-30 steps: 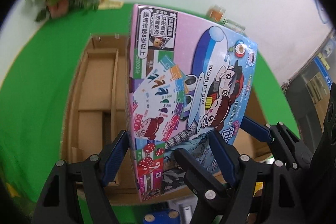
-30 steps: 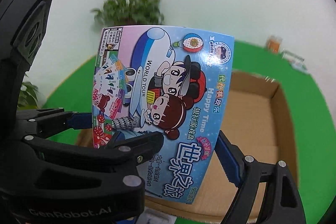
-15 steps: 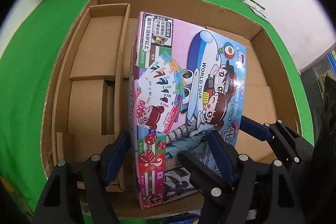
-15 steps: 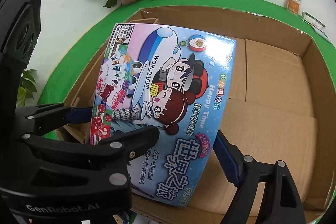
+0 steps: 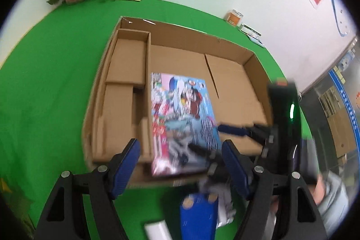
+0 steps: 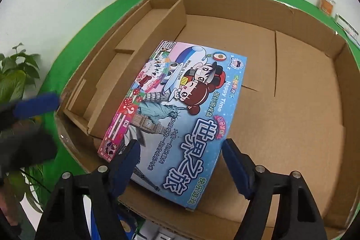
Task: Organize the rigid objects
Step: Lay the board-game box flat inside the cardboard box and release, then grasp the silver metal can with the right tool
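Now the game box (image 6: 177, 114) is seen lying flat in the carton (image 6: 315, 42), its near end between the spread jaws of the right gripper (image 6: 181, 161), which pinch nothing. The left gripper (image 5: 181, 165) is also spread and empty, well short of the game box. A snag could be judged likely if a finger (image 6: 236, 169) catches the near edge on lifting, dragging it askew. Only the left view shows loose items (image 5: 199, 210) below the jaws.
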The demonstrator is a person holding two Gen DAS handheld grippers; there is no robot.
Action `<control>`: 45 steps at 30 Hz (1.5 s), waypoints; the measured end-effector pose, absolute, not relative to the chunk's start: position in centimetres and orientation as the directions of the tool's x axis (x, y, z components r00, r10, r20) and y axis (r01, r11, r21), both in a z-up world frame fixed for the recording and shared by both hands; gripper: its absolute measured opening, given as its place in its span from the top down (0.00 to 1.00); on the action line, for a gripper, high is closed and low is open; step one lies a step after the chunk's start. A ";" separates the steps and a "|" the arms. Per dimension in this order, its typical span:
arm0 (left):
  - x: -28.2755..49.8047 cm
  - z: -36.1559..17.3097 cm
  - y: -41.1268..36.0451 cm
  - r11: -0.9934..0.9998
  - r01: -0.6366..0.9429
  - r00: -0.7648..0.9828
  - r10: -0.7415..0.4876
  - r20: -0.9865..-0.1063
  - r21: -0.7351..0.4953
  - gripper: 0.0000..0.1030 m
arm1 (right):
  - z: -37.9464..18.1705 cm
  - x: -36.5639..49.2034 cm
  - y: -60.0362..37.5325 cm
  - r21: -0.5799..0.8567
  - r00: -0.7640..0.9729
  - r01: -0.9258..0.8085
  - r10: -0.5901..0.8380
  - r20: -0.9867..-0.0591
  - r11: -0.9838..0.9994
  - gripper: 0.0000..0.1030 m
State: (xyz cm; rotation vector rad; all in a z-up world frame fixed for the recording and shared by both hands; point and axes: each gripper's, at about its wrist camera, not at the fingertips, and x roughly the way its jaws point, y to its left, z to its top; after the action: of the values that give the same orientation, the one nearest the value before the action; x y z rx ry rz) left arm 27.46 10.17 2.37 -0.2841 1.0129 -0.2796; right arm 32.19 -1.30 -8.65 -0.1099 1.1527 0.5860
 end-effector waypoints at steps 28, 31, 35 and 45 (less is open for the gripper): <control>21.7 0.5 14.8 0.918 -0.035 0.612 -0.292 -0.735 -0.394 0.81 | -5.6 22.7 -15.4 -0.027 0.572 -0.230 0.112 -0.812 0.973 0.93; 19.9 2.4 13.5 0.917 0.014 0.668 -0.304 -0.679 -0.398 0.45 | -4.3 21.5 -15.7 0.003 0.602 -0.204 0.128 -0.788 0.979 0.72; 16.4 5.0 11.0 0.951 0.010 0.803 -0.193 -0.564 -0.310 0.15 | -0.2 15.6 -17.0 0.035 0.747 -0.247 0.213 -0.630 0.968 0.06; 12.6 3.5 7.2 0.956 0.075 0.746 -0.242 -0.620 -0.282 0.10 | -2.8 7.0 -18.2 0.175 0.670 -0.342 0.370 -0.643 0.923 0.11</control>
State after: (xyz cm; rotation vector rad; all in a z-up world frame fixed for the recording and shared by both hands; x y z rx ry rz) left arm 12.57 7.24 3.49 -0.2471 0.7092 -0.1750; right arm 6.95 -18.20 -2.78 0.0408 0.7334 0.4015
